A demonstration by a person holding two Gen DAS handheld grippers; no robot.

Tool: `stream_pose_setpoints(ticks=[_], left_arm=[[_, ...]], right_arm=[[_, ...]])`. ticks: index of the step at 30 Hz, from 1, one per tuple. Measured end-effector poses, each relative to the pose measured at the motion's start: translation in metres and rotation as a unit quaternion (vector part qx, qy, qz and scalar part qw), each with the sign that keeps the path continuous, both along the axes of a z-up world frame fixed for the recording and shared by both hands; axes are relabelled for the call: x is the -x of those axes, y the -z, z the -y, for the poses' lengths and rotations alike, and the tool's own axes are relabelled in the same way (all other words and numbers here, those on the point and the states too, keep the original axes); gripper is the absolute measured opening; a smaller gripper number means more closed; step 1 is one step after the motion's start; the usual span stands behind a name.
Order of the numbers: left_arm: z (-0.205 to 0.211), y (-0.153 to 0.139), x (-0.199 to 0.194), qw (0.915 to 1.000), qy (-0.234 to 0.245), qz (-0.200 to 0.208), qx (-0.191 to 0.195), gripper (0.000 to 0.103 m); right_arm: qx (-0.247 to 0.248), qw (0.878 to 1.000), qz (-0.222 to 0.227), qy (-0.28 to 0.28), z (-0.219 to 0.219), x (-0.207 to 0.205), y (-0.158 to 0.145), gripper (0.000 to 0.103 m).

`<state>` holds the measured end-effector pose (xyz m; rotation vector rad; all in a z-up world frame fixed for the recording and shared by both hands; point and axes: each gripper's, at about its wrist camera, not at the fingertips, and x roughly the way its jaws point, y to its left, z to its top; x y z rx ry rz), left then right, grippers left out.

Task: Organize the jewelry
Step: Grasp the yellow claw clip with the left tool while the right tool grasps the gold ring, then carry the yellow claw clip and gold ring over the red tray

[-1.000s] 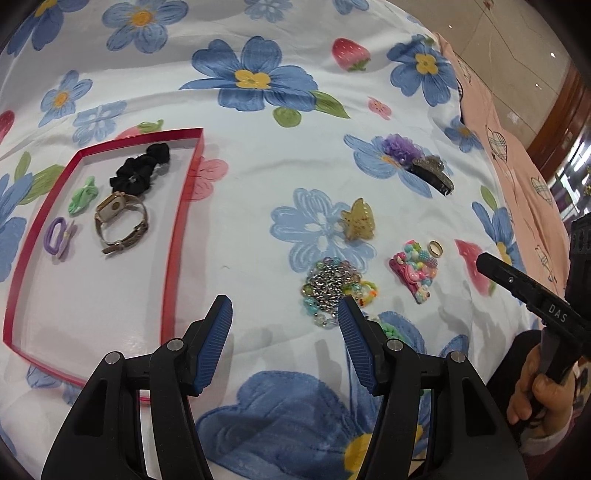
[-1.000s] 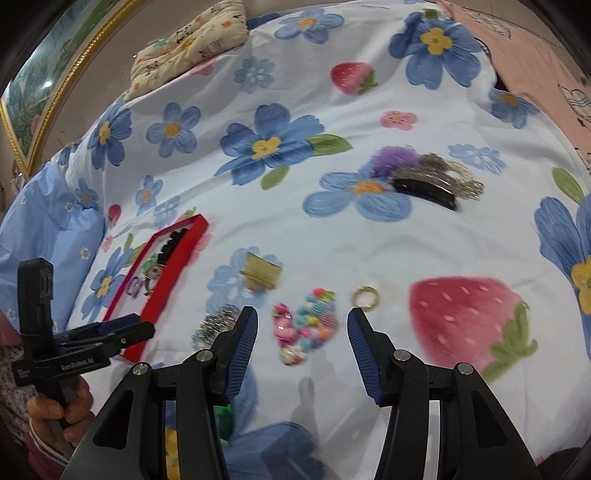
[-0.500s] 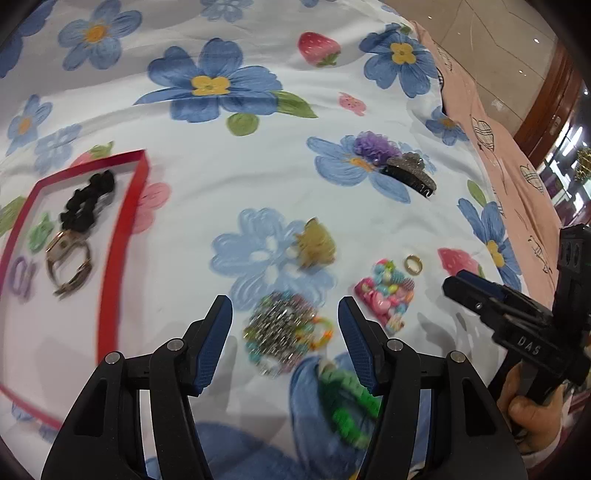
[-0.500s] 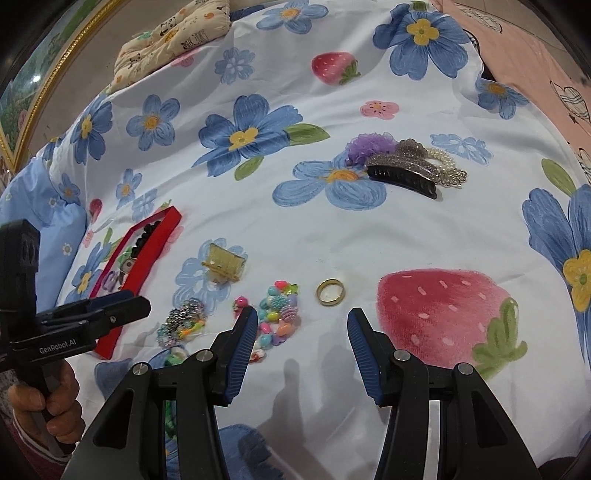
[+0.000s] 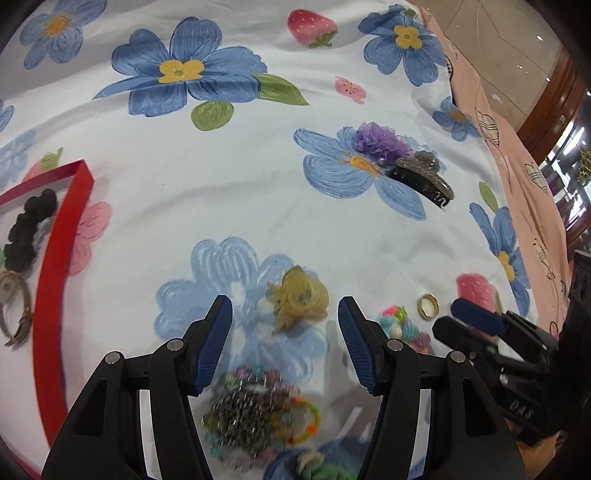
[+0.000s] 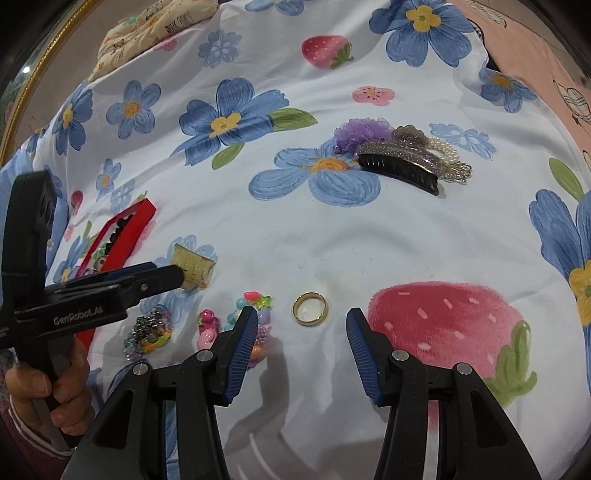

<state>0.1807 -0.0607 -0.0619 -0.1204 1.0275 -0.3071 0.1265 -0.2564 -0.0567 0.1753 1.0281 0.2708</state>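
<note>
Hovering with jaws apart and empty, the left gripper (image 5: 284, 332) frames the yellow claw clip (image 5: 301, 297) at 12 o'clock; the right gripper (image 6: 301, 343), jaws just closing yet still apart, frames the gold ring (image 6: 310, 308).

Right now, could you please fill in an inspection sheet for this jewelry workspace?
Surface: floral bedsheet with strawberries, lightly wrinkled.
Job's things: red tray holds a black scrunchie and a watch. Loose on the sheet: yellow claw clip, gold ring, colourful bead bracelet, silver bead cluster, purple scrunchie, black glitter claw clip, pearl piece.
Clutter: patterned pillow.
Grippers: left gripper open, claw clip just ahead; right gripper open, ring just ahead, jaws just been closing slightly.
Cables: nothing seen.
Surroundings: pink blanket, tiled floor.
</note>
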Motion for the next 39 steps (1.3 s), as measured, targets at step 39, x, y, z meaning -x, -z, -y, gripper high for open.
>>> stream_pose_setpoints(ticks=[39], left_arm=[[-0.097,-0.037,0.069,0.9964,-0.062,0.043,0.04,0.031]], right_arm=[[-0.021,0.996,0.038,-0.084,-0.079,0.011,-0.036,0.023]])
